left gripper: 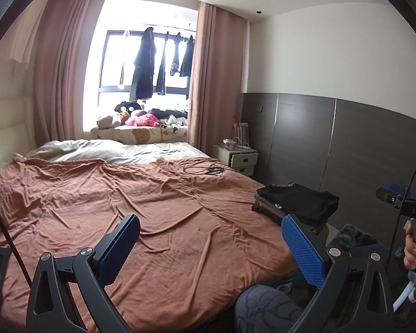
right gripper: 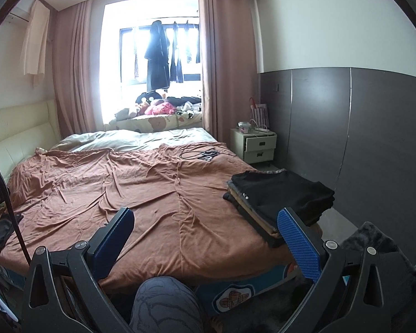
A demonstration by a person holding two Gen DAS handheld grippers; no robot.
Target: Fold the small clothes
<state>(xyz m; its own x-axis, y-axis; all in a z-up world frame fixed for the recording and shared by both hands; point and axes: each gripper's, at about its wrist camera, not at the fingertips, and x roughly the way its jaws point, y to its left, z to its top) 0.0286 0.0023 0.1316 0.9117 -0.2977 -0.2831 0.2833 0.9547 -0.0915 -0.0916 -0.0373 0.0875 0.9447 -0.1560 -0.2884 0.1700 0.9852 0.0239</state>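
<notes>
Left gripper [left gripper: 210, 247]: its 2 blue-padded fingers stand spread wide with nothing between them, raised above the near edge of the bed.
Right gripper [right gripper: 206, 242]: jaws likewise wide apart and empty, held over the near edge of the bed beside the clothes.
Folded stack [right gripper: 280, 197]: dark and tan garments lie piled at the bed's right near corner, a black piece on top; the right gripper's right finger sits just in front of it.
Bedspread [right gripper: 141, 194]: a wrinkled rust-brown cover with a bare middle; no unfolded garment shows on it.
Cables [right gripper: 199, 154]: a loose tangle lies far up the bed, well apart from the stack.
Person: a knee [right gripper: 163, 302] in patterned fabric shows below the bed edge.
Risk 1: the stack sits close to the corner, so a sideways nudge from the right gripper could tip it off.
Risk 2: pinching into the pile could drag 2 layers and undo finished folds.
Risk 3: the creased cover could bunch under a garment being smoothed.
</notes>
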